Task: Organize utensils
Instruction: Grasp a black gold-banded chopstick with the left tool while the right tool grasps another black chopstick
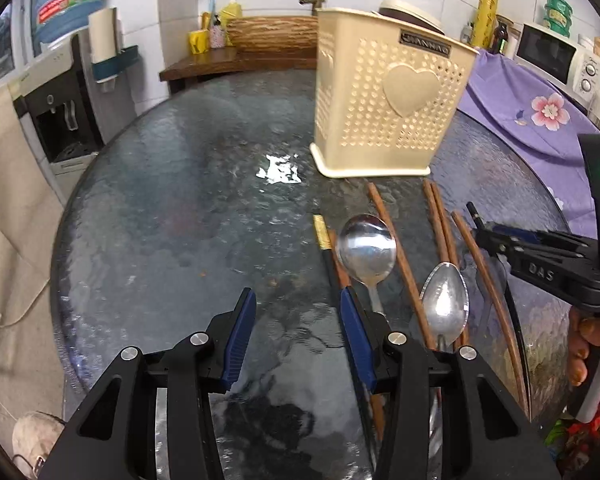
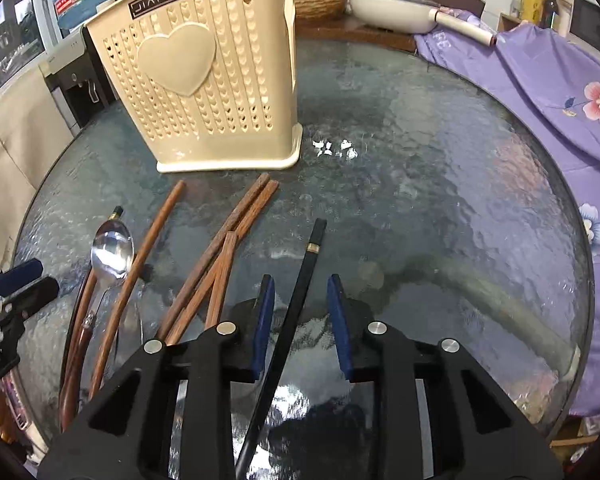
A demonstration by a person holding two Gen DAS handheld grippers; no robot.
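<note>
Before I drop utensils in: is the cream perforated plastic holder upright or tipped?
Upright. The cream perforated plastic holder stands on its base on the round glass table, open end up.

Your left tool [image 1: 298, 306] hides the handles of the two shiny steel spoons [image 1: 366, 250] and the near ends of the brown wooden chopsticks [image 1: 400, 256]. The slim black chopstick [image 2: 300, 280] runs off the bottom edge in the right wrist view. The cream perforated plastic utensil holder [image 2: 204, 80] is cut at the top, its inside unseen.
</note>
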